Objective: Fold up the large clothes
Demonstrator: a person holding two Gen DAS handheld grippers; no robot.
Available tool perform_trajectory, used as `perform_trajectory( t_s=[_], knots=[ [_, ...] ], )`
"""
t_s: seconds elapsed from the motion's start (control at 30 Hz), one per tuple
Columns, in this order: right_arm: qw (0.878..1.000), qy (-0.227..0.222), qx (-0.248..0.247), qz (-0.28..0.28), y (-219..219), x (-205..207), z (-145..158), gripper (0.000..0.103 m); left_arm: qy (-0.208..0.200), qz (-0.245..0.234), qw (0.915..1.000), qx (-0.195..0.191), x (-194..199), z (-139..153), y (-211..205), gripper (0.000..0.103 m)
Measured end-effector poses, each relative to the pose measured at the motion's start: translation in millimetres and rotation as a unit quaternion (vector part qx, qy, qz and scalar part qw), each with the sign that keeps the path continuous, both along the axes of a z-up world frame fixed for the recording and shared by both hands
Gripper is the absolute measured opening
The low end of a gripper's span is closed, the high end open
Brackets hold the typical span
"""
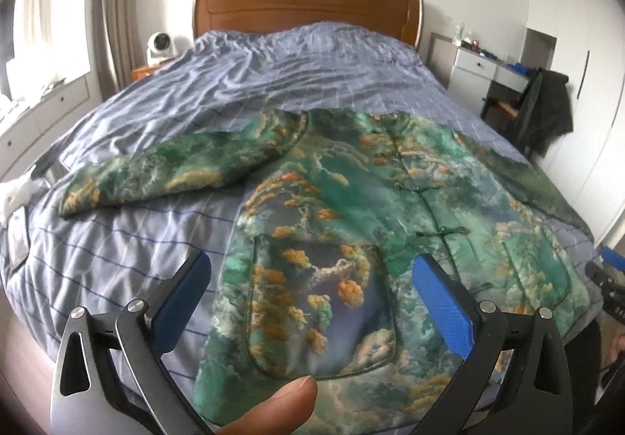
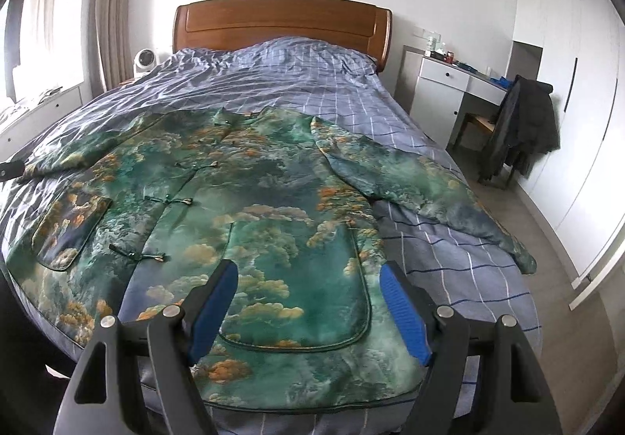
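A green printed jacket with orange cloud patterns, frog buttons and two patch pockets lies flat, front up, on the bed, sleeves spread out to both sides. It also shows in the right wrist view. My left gripper is open and empty, hovering above the jacket's left pocket near the hem. My right gripper is open and empty, above the right pocket near the hem. The right gripper's tip shows at the far right of the left wrist view.
The bed has a blue checked duvet and a wooden headboard. A white fan stands at the left of the headboard. A white desk and a chair with a dark coat stand at the right.
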State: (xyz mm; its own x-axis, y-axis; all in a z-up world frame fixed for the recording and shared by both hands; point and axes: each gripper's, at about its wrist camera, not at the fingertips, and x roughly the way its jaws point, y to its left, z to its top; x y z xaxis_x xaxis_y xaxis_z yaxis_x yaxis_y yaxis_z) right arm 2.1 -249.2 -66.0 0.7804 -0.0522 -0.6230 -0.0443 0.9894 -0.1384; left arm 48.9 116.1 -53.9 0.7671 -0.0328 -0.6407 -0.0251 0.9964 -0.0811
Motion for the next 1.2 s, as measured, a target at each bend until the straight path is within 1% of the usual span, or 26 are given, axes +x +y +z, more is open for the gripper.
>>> perform_trajectory(
  t_s=[0.13, 0.3, 0.43, 0.7, 0.87, 1.03, 1.2],
  knots=[
    [1.0, -0.001, -0.002, 0.009, 7, -1, -1, 0.077, 0.013, -0.008, 0.9999, -0.003, 1, -3, -7, 0.103],
    [1.0, -0.005, -0.005, 0.02, 14, -4, -2, 0.077, -0.006, -0.024, 0.9996, 0.012, -2, 7, -22, 0.103],
    [0.999, -0.011, -0.006, 0.031, 21, -8, -2, 0.077, -0.013, -0.048, 0.9987, -0.007, -2, 15, -32, 0.103],
    [0.999, -0.013, -0.004, 0.051, 34, -15, -3, 0.077, 0.02, -0.084, 0.9962, -0.01, -4, -2, -61, 0.103],
    [0.998, -0.008, -0.002, 0.064, 41, -15, -9, 0.077, 0.013, -0.093, 0.9955, -0.01, -12, -1, -70, 0.103],
    [0.997, -0.006, -0.002, 0.072, 48, -14, -11, 0.077, 0.007, -0.098, 0.9951, 0.01, -15, 0, -78, 0.103],
    [0.997, 0.0, -0.002, 0.077, 52, -14, -14, 0.077, 0.011, -0.099, 0.995, 0.013, -14, -3, -79, 0.103]
  ],
)
